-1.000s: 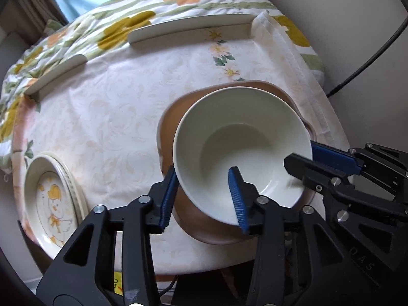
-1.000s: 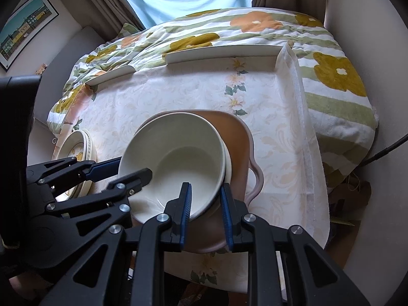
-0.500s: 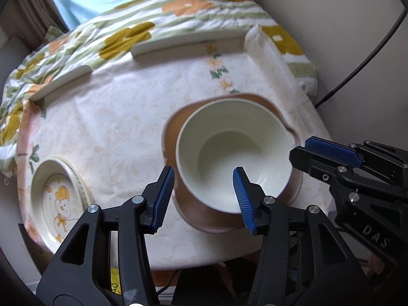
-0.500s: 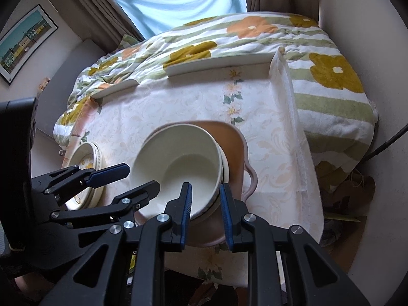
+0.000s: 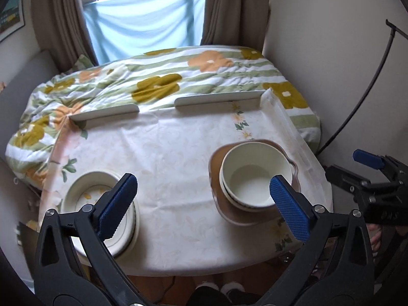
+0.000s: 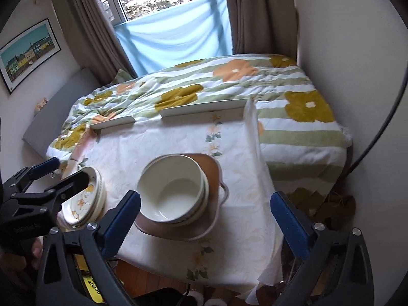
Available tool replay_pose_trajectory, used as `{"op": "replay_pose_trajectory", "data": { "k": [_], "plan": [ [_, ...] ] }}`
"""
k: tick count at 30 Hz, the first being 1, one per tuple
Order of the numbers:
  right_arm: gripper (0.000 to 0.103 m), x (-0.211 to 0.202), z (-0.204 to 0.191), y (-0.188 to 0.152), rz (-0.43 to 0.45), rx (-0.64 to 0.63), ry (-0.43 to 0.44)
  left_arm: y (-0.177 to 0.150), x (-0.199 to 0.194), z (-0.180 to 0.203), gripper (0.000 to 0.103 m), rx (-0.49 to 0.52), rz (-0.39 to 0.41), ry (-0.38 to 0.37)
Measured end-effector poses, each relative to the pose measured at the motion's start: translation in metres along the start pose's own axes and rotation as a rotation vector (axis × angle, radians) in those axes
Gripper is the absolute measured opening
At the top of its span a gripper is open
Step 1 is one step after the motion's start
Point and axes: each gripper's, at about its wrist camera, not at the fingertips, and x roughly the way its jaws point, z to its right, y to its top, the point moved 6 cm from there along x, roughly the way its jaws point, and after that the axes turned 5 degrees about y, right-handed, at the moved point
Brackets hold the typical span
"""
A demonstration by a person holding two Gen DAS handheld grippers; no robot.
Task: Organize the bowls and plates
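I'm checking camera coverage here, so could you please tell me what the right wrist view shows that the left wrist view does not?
Only the right wrist view shows the whole framed picture on the wall and the left gripper, open. Only the left wrist view shows the right gripper. Both show the stacked cream bowls on the brown plate, the patterned plates, the tablecloth and the floral blanket.

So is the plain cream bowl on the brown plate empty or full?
Empty: the cream bowl sits upright, its bare inside visible in both views, nested on other bowls on the brown plate.
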Motion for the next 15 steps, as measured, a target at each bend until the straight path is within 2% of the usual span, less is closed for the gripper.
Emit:
{"op": "replay_pose_trajectory", "data": {
  "k": [5, 8, 11, 15],
  "plan": [
    [0.101, -0.003, 0.002, -0.004, -0.031, -0.028, -0.087, -0.012, 0.005, -0.008, 0.103, 0.029, -0.022, 0.014],
    [0.101, -0.006, 0.007, -0.013, -0.065, -0.006, -0.125, -0.022, 0.016, -0.009, 0.103, 0.085, -0.069, 0.031],
    [0.101, 0.002, 0.013, -0.019, -0.137, 0.006, -0.127, -0.03, 0.035, -0.008, 0.103, 0.106, -0.146, -0.005],
    [0.101, 0.034, 0.023, -0.021, -0.246, -0.02, -0.145, -0.039, 0.073, -0.001, 0.103, 0.15, -0.275, -0.041]
  ]
}}
